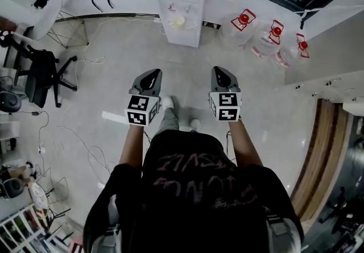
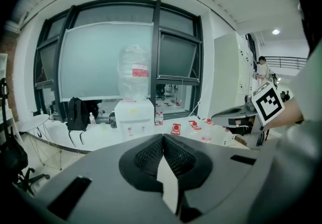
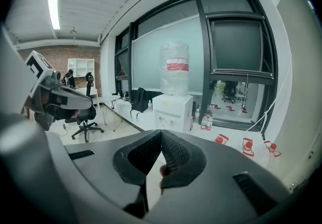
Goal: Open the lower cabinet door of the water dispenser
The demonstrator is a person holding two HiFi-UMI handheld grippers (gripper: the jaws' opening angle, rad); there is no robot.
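The white water dispenser (image 1: pixel 182 13) stands against the window wall at the top of the head view, a clear bottle on top, some way ahead of me across the floor. Its front faces me; the lower door is too small to make out. My left gripper (image 1: pixel 149 78) and right gripper (image 1: pixel 223 75) are held side by side in front of my body, both pointing at it. In the left gripper view the dispenser (image 2: pixel 134 117) sits just above the shut left gripper (image 2: pixel 163 136). The right gripper (image 3: pixel 161 132) is shut too, empty, below the dispenser (image 3: pixel 172 112).
Several empty water jugs with red caps (image 1: pixel 267 36) lie on the floor right of the dispenser. A black office chair (image 1: pixel 42 75) and loose cables are at the left. A black backpack (image 2: pixel 75 112) hangs left of the dispenser. A wooden counter edge (image 1: pixel 324 149) runs along the right.
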